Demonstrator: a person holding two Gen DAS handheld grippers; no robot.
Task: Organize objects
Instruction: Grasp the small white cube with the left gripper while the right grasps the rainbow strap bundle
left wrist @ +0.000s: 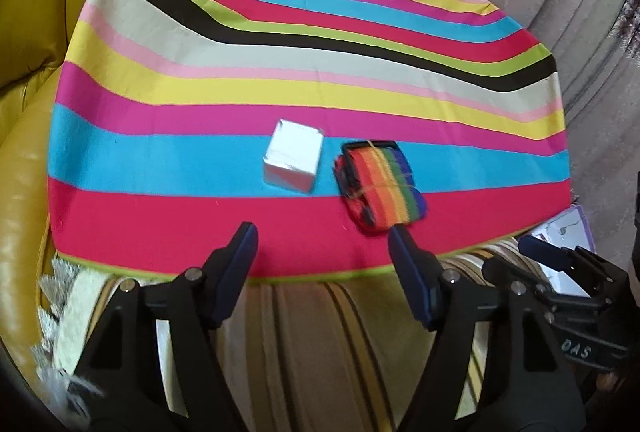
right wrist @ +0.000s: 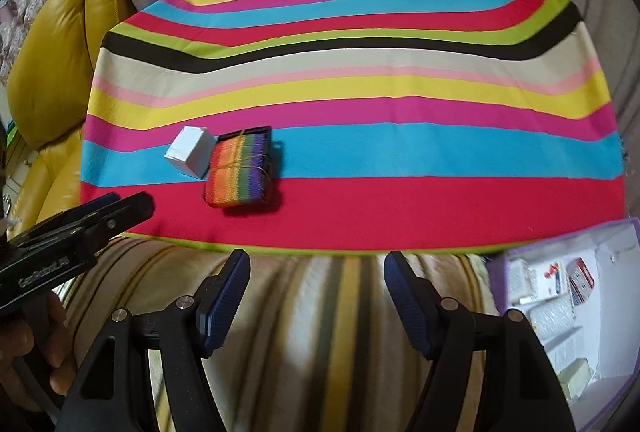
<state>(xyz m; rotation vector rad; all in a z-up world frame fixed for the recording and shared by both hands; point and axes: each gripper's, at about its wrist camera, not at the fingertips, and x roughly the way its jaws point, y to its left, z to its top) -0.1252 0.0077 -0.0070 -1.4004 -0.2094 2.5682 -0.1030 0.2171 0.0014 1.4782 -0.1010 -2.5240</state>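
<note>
From my left wrist, I am hovering my left gripper [left wrist: 322, 246], fingers spread and empty, short of the white cardboard box [left wrist: 293, 160] and rainbow-striped strap bundle [left wrist: 380, 183] lying side by side on the striped-cloth worktop [left wrist: 160, 79], ready to choose one.

From my right wrist, I am holding my right gripper [right wrist: 316, 274] back, fingers spread, over the worktop's near edge, leaving room.

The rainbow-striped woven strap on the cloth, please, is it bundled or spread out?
Bundled: the rainbow-striped woven strap lies folded into a compact block, thin string tied around it.

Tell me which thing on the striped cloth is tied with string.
The rainbow strap bundle, bound with thin string; the white box to its left is untied.
</note>
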